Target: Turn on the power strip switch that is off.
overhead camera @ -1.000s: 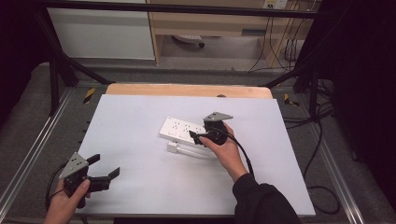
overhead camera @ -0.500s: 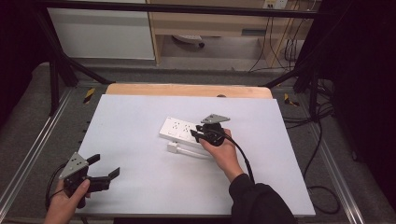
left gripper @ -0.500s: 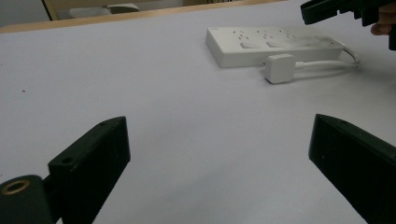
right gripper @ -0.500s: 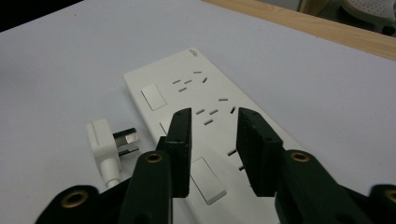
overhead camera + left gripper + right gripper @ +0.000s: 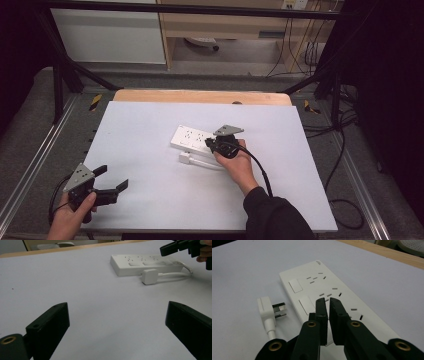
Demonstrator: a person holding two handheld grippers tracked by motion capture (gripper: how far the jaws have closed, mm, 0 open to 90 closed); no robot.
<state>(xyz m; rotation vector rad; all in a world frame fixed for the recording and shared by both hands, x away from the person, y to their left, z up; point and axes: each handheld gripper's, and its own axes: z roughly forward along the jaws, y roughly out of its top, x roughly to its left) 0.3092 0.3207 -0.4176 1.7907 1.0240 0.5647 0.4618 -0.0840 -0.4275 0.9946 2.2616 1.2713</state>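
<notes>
The white-topped counter point(image 5: 150, 130) has plenty of bare room on its left half and along the near edge; a strip of pale wood point(image 5: 200, 96) shows at its far edge. A white rectangular plastic power strip point(image 5: 192, 139) lies near the middle, its white cable and flat white plug point(image 5: 186, 158) just beside it on the near side. The right tongs point(image 5: 209, 145) hang over the strip's right end, jaws closed to a thin slit with nothing between them. The left tongs point(image 5: 114, 178) rest at the near left corner, well apart, jaws spread wide and empty. The right gripper view shows the plug's point(image 5: 265, 306) metal prongs point(image 5: 280, 310) pointing at the strip point(image 5: 337, 297), plus its two square switches and slotted sockets.
</notes>
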